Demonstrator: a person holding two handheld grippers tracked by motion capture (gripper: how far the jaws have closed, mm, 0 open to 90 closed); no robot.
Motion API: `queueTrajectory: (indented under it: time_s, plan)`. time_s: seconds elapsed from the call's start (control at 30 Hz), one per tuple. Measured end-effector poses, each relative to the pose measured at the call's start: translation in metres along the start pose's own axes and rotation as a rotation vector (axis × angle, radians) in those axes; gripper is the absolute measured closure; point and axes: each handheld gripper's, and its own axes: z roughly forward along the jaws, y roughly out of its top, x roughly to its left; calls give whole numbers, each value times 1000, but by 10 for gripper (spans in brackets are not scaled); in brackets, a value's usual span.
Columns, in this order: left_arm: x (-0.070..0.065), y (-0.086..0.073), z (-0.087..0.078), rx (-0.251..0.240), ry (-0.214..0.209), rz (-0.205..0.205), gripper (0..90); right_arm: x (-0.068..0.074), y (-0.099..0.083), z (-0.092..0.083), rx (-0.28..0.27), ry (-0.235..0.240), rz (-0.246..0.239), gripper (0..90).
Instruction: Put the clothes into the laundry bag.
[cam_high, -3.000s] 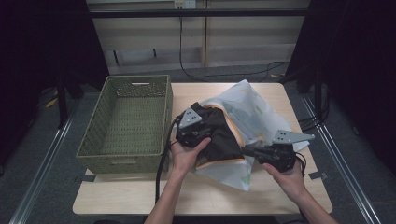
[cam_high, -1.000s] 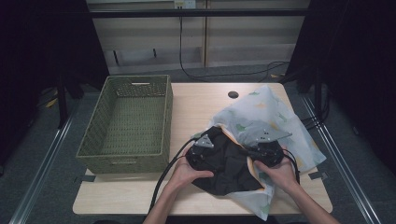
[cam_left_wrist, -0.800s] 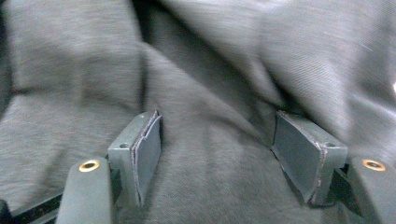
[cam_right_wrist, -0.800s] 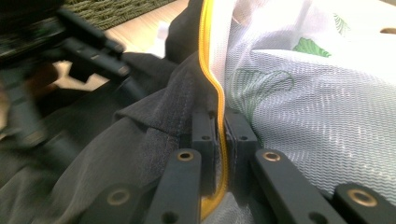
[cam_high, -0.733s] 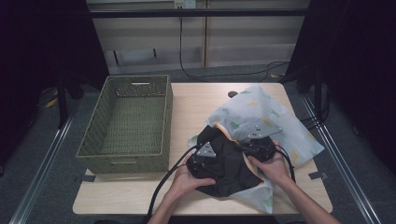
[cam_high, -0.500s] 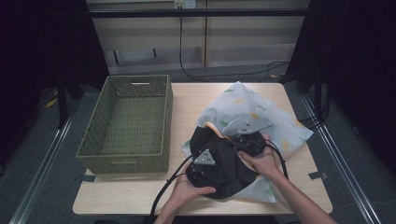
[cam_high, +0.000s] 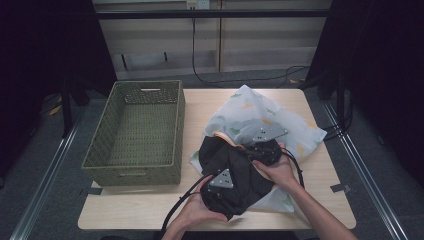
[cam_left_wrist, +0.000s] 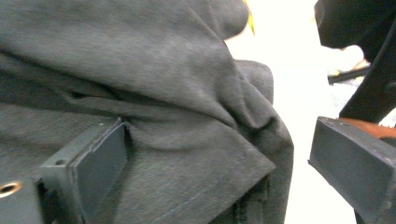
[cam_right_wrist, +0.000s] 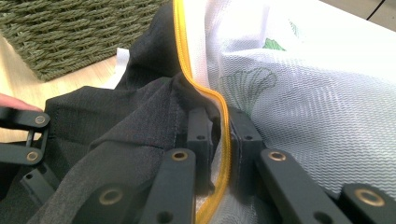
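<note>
**Stuffing the dark garment into the mesh laundry bag**

Person is working a dark garment (cam_high: 231, 175) into a white mesh laundry bag (cam_high: 260, 117) at the right half of the table (cam_high: 150, 210); the green woven basket (cam_high: 137, 132) is sitting apart on the left. The garment is lying partly at the bag's mouth, mostly still outside, bunched toward the near edge.

Right gripper (cam_right_wrist: 218, 128) is pinching the bag's yellow-edged rim (cam_right_wrist: 187, 70), jaws nearly closed on it with a fold of dark cloth beside the seam. Left gripper (cam_left_wrist: 219, 154) is standing wide open; its jaws have just been opening, the garment is sitting between them but the pads (cam_left_wrist: 105, 156) aren't pressing it.

Judgement on doing this step well:
- Right side should be keeping the rim pinched and lifted, so the mouth is staying open.
- Left should be re-gripping a thick fold low on the garment, then pushing it toward the opening rather than across it.
- Risk: dark cloth getting trapped with the rim in the right jaws, dragging back out.
- Feeding in small bunches is looking safer than one shove.
</note>
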Motion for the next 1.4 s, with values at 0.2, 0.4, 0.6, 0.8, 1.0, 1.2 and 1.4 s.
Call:
queueTrajectory:
  time_s: [0.2,0.4,0.6,0.8,1.0,1.2,1.4]
  plan:
    - [6,0,-5,14,120,-36,402,0,1,-4,5,11,23,760]
    - [19,-3,-15,-94,83,-124,792,4,4,-17,-10,39,58,664]
    - [28,1,-22,-166,104,-185,839,9,8,-31,-43,73,87,732]
    - [33,14,-20,-210,136,-197,846,17,12,-41,-50,75,80,900]
    - [37,23,-16,-240,174,-214,850,20,16,-47,-68,79,96,900]
    - [47,35,-21,-370,219,-254,855,35,30,-60,-131,137,91,900]
    - [46,62,-53,-514,291,-236,860,43,53,-75,-223,178,98,900]
